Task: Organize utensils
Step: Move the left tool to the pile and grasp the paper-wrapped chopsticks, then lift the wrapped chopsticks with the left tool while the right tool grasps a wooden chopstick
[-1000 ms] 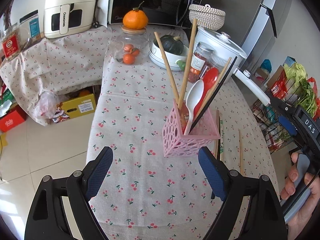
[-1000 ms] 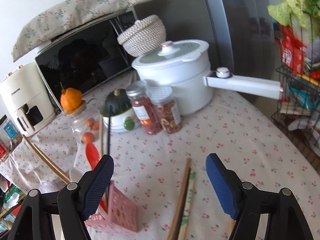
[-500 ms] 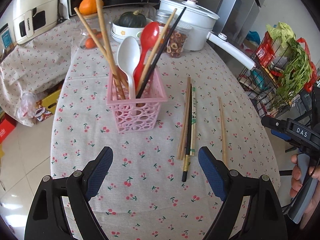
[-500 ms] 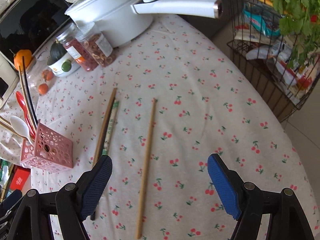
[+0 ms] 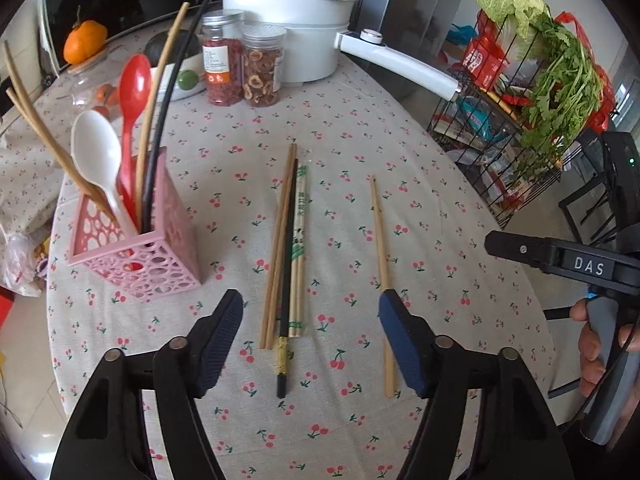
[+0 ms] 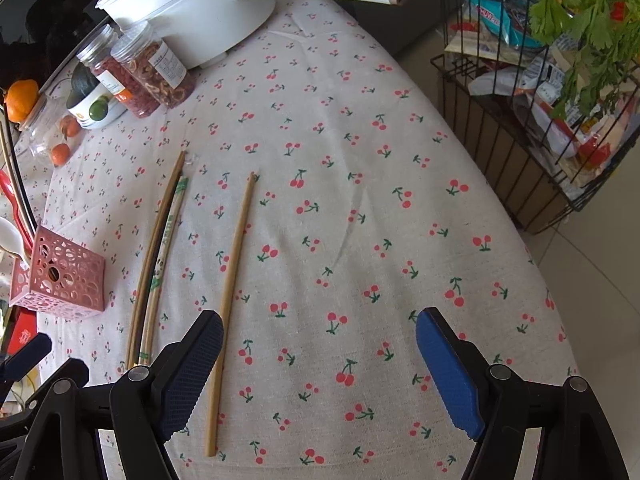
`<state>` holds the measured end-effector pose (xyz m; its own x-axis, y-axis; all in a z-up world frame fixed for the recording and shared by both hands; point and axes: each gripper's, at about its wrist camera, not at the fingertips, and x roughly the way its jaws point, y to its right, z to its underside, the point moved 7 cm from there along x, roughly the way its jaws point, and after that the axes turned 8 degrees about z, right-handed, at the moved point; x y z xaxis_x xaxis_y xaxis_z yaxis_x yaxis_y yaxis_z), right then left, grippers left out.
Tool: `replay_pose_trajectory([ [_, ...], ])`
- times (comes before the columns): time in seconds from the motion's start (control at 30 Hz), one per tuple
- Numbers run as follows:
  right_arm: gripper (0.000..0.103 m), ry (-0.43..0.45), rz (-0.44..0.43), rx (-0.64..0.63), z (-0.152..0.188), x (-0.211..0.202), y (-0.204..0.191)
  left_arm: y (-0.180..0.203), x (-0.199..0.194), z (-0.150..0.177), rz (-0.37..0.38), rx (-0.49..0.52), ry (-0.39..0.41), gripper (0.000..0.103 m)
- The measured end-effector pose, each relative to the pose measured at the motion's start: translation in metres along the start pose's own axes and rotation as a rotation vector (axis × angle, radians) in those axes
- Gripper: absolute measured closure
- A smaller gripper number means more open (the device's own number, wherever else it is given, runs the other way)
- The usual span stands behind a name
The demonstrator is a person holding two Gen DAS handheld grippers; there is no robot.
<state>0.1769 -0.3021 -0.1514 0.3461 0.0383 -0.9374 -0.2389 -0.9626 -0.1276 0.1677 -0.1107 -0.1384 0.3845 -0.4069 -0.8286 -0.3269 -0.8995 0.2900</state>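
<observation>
- So, the pink basket (image 5: 136, 256) already holds a white spoon (image 5: 96, 156), a red spoon (image 5: 134, 84) and some chopsticks.
- Left to do: a bunch of chopsticks (image 5: 286, 248) lies on the cherry tablecloth (image 5: 440, 208) just right of the basket, and a single wooden chopstick (image 5: 380, 248) lies farther right.
- The left gripper (image 5: 310, 340) hangs over the bunch; its jaws are closing but pinch nothing yet.
- The right gripper (image 6: 320, 376) is wide apart and empty; the single chopstick (image 6: 232, 300) lies beside its left pad.
</observation>
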Motion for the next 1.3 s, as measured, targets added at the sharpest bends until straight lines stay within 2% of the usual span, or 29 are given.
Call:
replay_pose_trajectory([
  [0.03,0.02,-0.008,-0.005,-0.001,-0.001,0.002,0.0,0.003,0.005,-0.005,0.02,-0.001,-0.011,0.055],
  [0.07,0.02,-0.015,-0.013,-0.002,-0.003,0.004,0.0,0.006,0.01,-0.01,0.022,0.001,-0.018,0.063],
  [0.2,0.02,-0.034,-0.004,0.002,-0.01,0.014,0.005,0.005,0.034,-0.029,-0.017,0.027,-0.038,0.077],
  [0.27,0.02,-0.04,-0.004,0.01,-0.015,0.019,0.009,-0.001,0.05,-0.038,-0.032,0.008,-0.06,0.09],
  [0.33,0.02,-0.045,-0.011,0.018,-0.02,0.022,0.013,-0.008,0.067,-0.047,-0.034,-0.024,-0.074,0.093],
  [0.63,0.02,-0.086,-0.02,0.001,-0.025,0.041,0.013,-0.038,0.122,-0.069,-0.118,-0.071,-0.138,0.096],
  [0.93,0.02,-0.087,-0.042,0.004,-0.027,0.042,0.012,-0.039,0.135,-0.084,-0.172,-0.053,-0.15,0.094],
  [1.07,0.02,-0.089,-0.048,0.011,-0.027,0.04,0.013,-0.039,0.145,-0.09,-0.165,-0.08,-0.169,0.091],
  [1.2,0.02,-0.084,-0.057,0.016,-0.026,0.038,0.013,-0.033,0.149,-0.091,-0.17,-0.055,-0.171,0.091],
  [1.3,0.02,-0.085,-0.057,0.016,-0.025,0.037,0.014,-0.024,0.146,-0.08,-0.131,-0.048,-0.211,0.092],
])
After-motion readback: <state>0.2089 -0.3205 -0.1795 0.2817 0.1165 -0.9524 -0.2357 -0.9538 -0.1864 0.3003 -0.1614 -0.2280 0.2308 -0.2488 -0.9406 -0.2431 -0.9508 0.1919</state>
